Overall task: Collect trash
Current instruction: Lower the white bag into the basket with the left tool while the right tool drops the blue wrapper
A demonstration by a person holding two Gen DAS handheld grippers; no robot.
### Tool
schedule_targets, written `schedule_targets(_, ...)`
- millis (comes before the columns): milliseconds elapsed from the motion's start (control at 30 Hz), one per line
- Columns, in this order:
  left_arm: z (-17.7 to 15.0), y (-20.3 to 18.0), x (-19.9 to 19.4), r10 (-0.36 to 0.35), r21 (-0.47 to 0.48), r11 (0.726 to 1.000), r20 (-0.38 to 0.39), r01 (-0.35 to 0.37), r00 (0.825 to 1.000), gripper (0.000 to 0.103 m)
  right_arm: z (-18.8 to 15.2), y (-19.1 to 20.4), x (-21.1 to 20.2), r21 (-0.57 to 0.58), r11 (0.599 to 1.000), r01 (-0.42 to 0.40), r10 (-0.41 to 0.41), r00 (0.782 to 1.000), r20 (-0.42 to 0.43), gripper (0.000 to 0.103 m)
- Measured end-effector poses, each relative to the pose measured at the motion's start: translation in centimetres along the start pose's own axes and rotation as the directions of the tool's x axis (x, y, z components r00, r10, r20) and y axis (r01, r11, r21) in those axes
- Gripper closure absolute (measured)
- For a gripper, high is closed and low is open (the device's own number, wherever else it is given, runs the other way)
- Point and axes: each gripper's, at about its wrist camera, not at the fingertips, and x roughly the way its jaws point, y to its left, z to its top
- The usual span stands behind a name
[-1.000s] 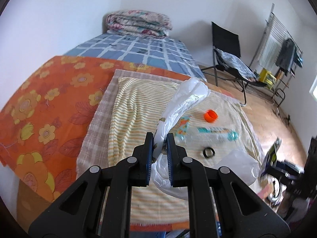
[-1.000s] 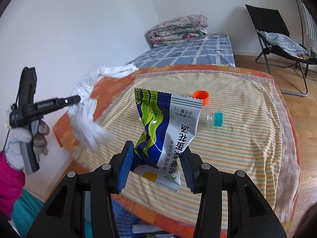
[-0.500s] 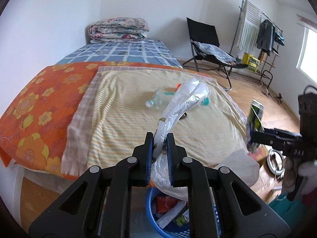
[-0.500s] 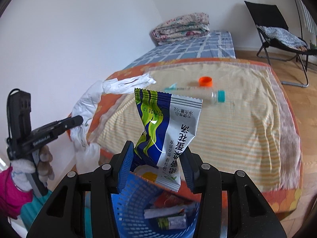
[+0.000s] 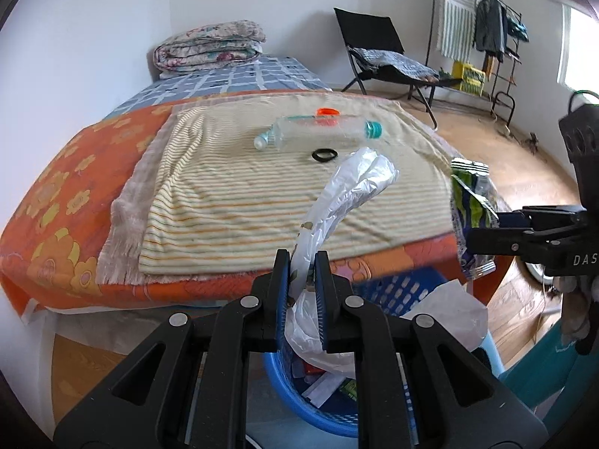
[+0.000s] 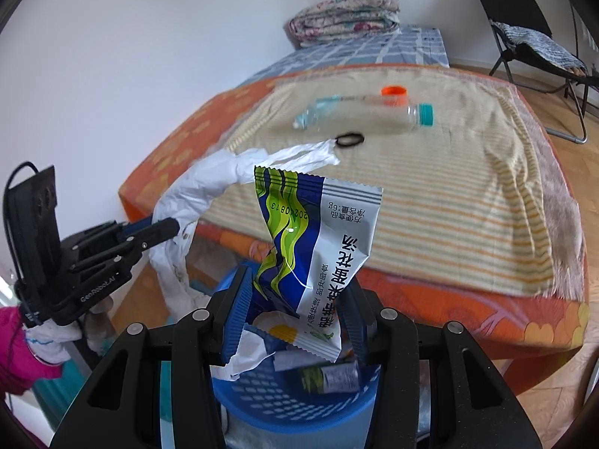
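Your basket (image 6: 292, 404) sits at six o'clock, before the bed (image 6: 505, 224). On the bed at twelve lies the bottle (image 6: 359, 112) — cap (image 6: 394, 91) behind it, ring (image 6: 350, 139) just before it.

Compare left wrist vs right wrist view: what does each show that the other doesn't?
Left wrist only: the clothes rack by the far wall, and the right gripper from the side, shut on the snack packet.

Right wrist only: the left gripper from outside, shut on the white plastic bag, plus a pink sleeve.

Both: bottle, orange cap, black ring, blue basket.
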Motion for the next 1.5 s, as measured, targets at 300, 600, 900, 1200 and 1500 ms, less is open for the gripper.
schedule_targets(300, -2.9, -2.3, 1.5, -0.034, 0.08, 0.996, -0.084, 0.041, 0.996, 0.091, -2.4, -0.3, 2.2, -0.016, 1.0, 0.02, -0.021, 0.995, -0.1, 0.058)
schedule_targets(600, -4.6, -3.6, 3.6, -0.057, 0.1, 0.992, -0.215, 0.08, 0.975, 0.075, -3.5, -0.3, 3.6, -0.018, 1.0, 0.014, -0.017, 0.984, -0.175, 0.057)
schedule_targets(900, -4.7, -2.4, 4.2, -0.041, 0.052, 0.997, -0.249, 0.056, 0.968, 0.055, -4.0, 0.2, 4.8, -0.041, 0.998, 0.038, -0.047, 0.967, -0.249, 0.056)
schedule_targets(1200, -4.0, -1.6, 4.3, -0.039, 0.019, 0.999, -0.24, 0.045, 0.97, 0.055, -4.1, 0.5, 4.8, -0.052, 0.998, 0.043, -0.054, 0.966, -0.254, 0.056)
schedule_targets(1500, -3.5, -2.1, 4.5, -0.043, 0.02, 0.999, -0.233, 0.049, 0.971, 0.055, -3.4, 0.3, 4.1, -0.041, 0.997, 0.06, -0.067, 0.973, -0.223, 0.054)
